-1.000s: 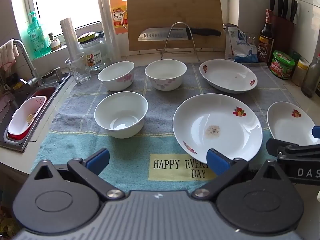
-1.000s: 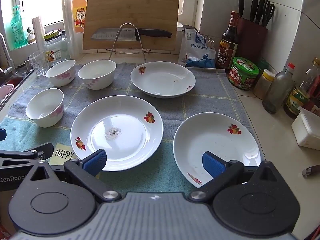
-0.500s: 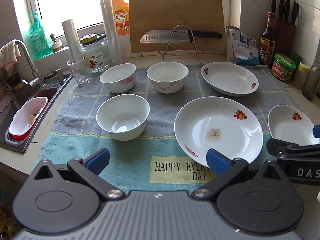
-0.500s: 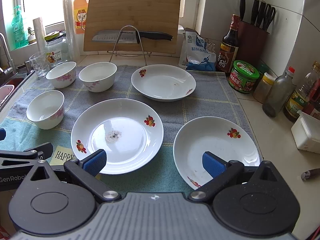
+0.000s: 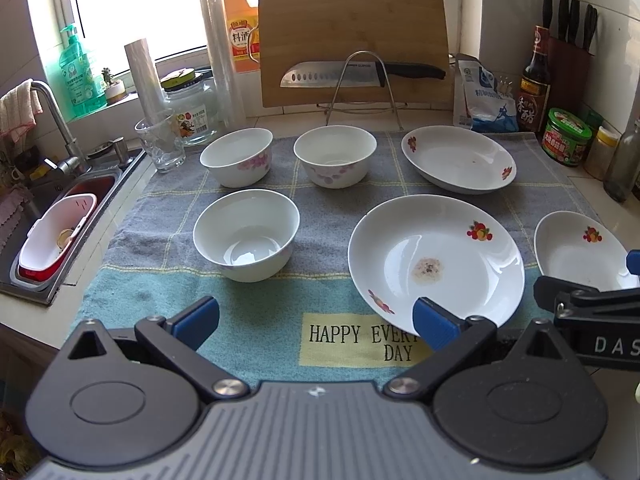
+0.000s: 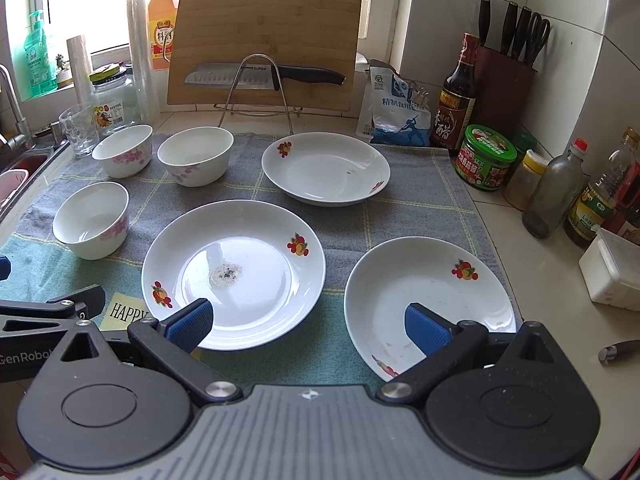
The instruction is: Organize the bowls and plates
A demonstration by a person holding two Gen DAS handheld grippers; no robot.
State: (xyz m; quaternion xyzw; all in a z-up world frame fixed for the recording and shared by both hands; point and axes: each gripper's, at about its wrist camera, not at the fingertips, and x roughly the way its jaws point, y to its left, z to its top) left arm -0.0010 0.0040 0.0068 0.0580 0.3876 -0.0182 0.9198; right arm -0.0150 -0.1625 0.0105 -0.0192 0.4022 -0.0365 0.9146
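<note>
White plates (image 6: 234, 272) w/ red fruit print, white bowls (image 5: 246, 236) w/ pink flowers, grey-teal checked towel (image 5: 332, 204).

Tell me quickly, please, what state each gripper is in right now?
Left gripper: open, holding nothing.
Right gripper: open, holding nothing.

Both wrist views look forward and down over the towel (image 5: 248, 300) from its near edge. Left gripper's view sits left of the right's (close range). Shared: the soiled plate (image 5: 436, 260) (image 6: 234, 272).

On the towel (image 5: 256, 308), three bowls (image 5: 246, 236) sit left, three plates (image 6: 234, 272) right; the cutting board (image 6: 268, 44) apparently stands behind.
</note>
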